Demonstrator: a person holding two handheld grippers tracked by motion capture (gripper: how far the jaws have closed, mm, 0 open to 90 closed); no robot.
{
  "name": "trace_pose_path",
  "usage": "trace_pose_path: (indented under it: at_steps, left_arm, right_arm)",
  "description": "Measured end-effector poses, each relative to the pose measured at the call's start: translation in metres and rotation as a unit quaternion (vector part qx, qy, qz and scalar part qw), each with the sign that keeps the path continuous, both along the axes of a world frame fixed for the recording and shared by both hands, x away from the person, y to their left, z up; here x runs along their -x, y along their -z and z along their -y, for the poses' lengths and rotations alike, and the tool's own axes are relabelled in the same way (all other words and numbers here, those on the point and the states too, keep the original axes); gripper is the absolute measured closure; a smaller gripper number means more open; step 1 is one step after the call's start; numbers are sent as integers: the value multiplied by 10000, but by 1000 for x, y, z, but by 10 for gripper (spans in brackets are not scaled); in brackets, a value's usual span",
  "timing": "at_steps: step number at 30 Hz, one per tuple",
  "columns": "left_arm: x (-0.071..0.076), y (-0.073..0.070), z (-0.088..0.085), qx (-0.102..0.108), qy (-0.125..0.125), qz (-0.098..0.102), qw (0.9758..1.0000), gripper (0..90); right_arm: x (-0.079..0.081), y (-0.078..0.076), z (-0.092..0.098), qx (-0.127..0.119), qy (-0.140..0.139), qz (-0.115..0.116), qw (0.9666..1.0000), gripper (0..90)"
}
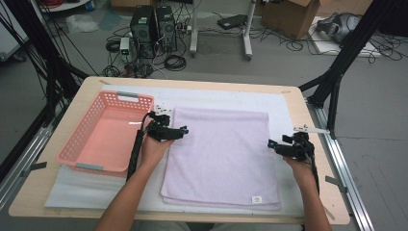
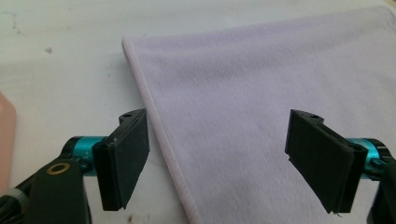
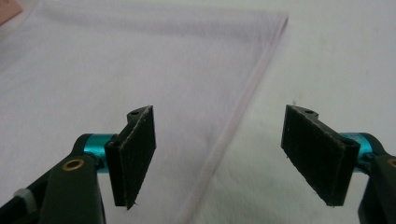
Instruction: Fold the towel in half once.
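A pale lilac terry towel (image 1: 219, 156), folded into a flat rectangle, lies on a white foam mat (image 1: 284, 103) that covers most of the light wooden table (image 1: 308, 125). It sits right of the middle, with a small white label on its near right corner. Just to its left stands a pink plastic basket with perforated walls (image 1: 103, 132), well clear of the towel's hem.

The person's left gripper (image 1: 182, 131) hovers at the towel's left edge, towards the far end. Seen along its own view, the left gripper (image 2: 217, 161) has its black pads standing wide apart, with the towel's stitched left hem running up between them; nothing is pinched.

The right gripper (image 1: 272, 143) hangs at the towel's right edge, about halfway down. In its own view the right gripper (image 3: 219, 158) is likewise spread wide, the right hem passing between the pads and the bare mat under the outer one. It grips nothing.

Both forearms reach in from the near side of the table.
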State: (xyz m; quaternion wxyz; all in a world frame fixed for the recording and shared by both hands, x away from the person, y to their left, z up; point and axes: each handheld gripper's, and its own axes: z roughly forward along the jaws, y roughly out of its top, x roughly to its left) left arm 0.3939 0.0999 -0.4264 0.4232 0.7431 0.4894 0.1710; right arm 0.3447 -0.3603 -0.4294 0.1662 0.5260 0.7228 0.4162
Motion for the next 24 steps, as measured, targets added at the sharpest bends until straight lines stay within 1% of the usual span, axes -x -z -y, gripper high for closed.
trace_pose_path:
  at_steps: [2,3,4,5,7,8,9,10,11,12,13,14,15,16,17,18,19,20,21,23,24]
  left_arm:
    - [4,3,-2,-106,12,-86,9999,254]
    - [5,4,-3,-196,21,-197,9996,265]
    - [6,5,-3,-307,6,-231,9993,275]
    - [8,7,-4,-361,-28,-188,9992,281]
    - [10,10,-6,-479,-137,-220,9985,321]
    - [11,13,-7,-507,-143,-249,9983,320]
    - [11,16,-7,-491,-168,-287,9982,325]
    - [12,20,-7,-479,-171,-245,9984,327]
    - [14,21,-6,-488,-202,-151,9985,327]
    - [15,22,-6,-487,-217,-114,9985,325]
    - [15,22,-6,-487,-217,-114,9985,327]
    - [19,25,-7,-500,-239,50,9985,345]
    - [22,25,-7,-522,-256,133,9982,378]
    - [24,25,-7,-487,-157,153,9986,447]
    - [26,25,-7,-434,15,143,9990,567]
    - [26,24,-6,-249,100,24,9996,707]
    - [26,24,-5,-136,69,-103,9998,836]
    - [24,22,-5,-69,1,-205,9998,848]
    - [22,21,-5,-38,-61,-251,9997,854]
    - [18,22,-5,-47,-254,-173,9995,860]
    - [15,22,-5,4,-333,-183,9993,860]
  right_arm:
    - [3,7,2,64,34,-102,9999,261]
    - [3,10,1,102,27,-129,9999,282]
    - [3,12,-1,157,24,-108,9998,320]
    - [3,13,-3,253,28,-87,9996,357]
    - [0,14,-8,360,65,-83,9993,397]
    - [-1,16,-9,398,90,-106,9991,418]
    - [-3,18,-11,421,89,-170,9989,439]
    - [-4,19,-13,499,125,-149,9986,460]
    - [-4,18,-15,632,152,-123,9978,488]
    - [-3,18,-17,793,137,-94,9967,519]
    - [-2,17,-19,843,84,-84,9964,624]
    - [0,16,-23,868,-59,-67,9962,711]
    - [2,15,-30,1106,-127,8,9938,754]
    - [4,15,-36,1316,-128,67,9912,794]
    - [5,14,-41,1415,-102,55,9899,822]
    - [5,14,-42,1381,-48,8,9904,843]
    - [4,14,-40,1247,-21,-58,9922,859]
    - [2,13,-37,1058,6,-149,9943,867]
    - [0,13,-34,924,34,-182,9955,871]
    - [-3,14,-32,979,143,-63,9951,875]
    - [-6,14,-31,983,196,-16,9950,880]
